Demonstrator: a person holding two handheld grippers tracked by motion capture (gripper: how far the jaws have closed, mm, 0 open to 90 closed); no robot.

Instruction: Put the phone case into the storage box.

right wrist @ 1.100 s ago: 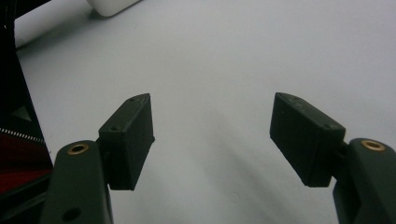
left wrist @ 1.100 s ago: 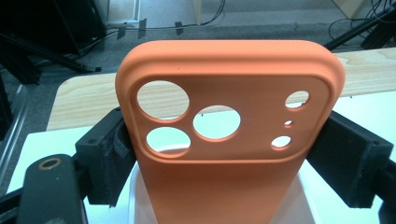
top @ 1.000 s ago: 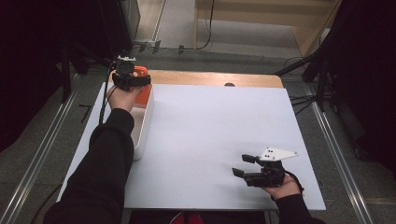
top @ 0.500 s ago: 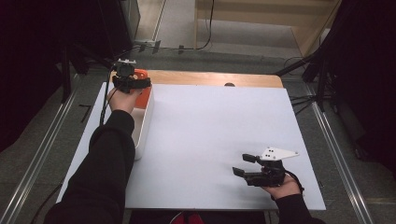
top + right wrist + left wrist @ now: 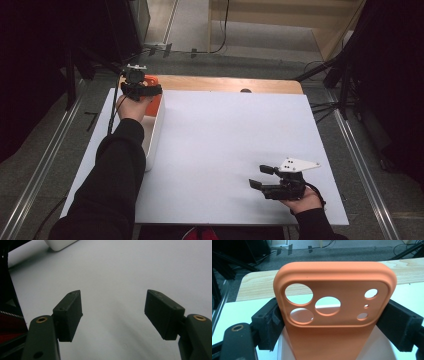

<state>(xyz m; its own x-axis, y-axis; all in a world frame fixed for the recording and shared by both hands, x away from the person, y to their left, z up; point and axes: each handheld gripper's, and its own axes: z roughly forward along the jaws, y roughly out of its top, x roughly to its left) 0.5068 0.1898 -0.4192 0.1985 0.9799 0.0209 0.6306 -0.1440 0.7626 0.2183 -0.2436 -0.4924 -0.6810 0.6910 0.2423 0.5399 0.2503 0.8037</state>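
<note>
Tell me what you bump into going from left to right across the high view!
Left gripper clamping the orange rubbery phone case → long white plastic bin → bare white table top → right gripper with open black jaws, held just above the table.

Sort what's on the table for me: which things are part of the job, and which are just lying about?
In the job:
- orange phone case, clamped between the left tool's jaws
- white bin below it, at the table's left edge

Idle or background:
- right tool, open over bare white tabletop
- wooden strip at the far edge
- cables and stands on the floor
</note>
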